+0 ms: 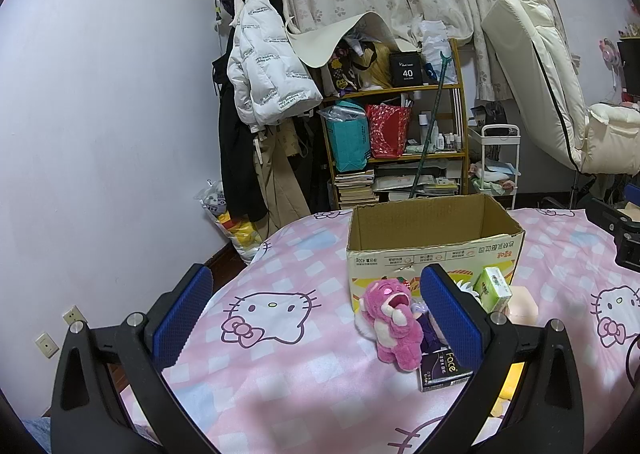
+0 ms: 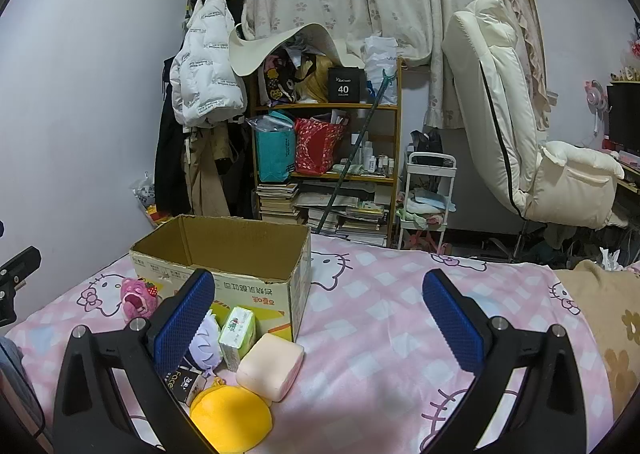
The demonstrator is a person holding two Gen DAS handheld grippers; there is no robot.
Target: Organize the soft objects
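An empty open cardboard box (image 1: 434, 238) (image 2: 224, 250) stands on the pink bed. In front of it lie a pink plush bear (image 1: 394, 324) (image 2: 136, 296), a green tissue pack (image 1: 494, 288) (image 2: 238, 332), a peach soft block (image 2: 270, 366) (image 1: 522, 304), a yellow plush ball (image 2: 230, 416), a purple-and-white plush (image 2: 206, 342) and a dark "Face" tissue pack (image 1: 442, 370). My left gripper (image 1: 316, 316) is open above the bed, with the bear just inside its right finger. My right gripper (image 2: 318, 320) is open, the pile near its left finger.
The bedspread (image 1: 280, 354) (image 2: 400, 314) is pink with cat prints. A brown floral blanket (image 2: 612, 318) lies at the right edge. Beyond the bed stand a cluttered shelf (image 1: 400, 125), hanging coats (image 1: 264, 65), a white cart (image 2: 426, 197) and a cream recliner (image 2: 520, 141).
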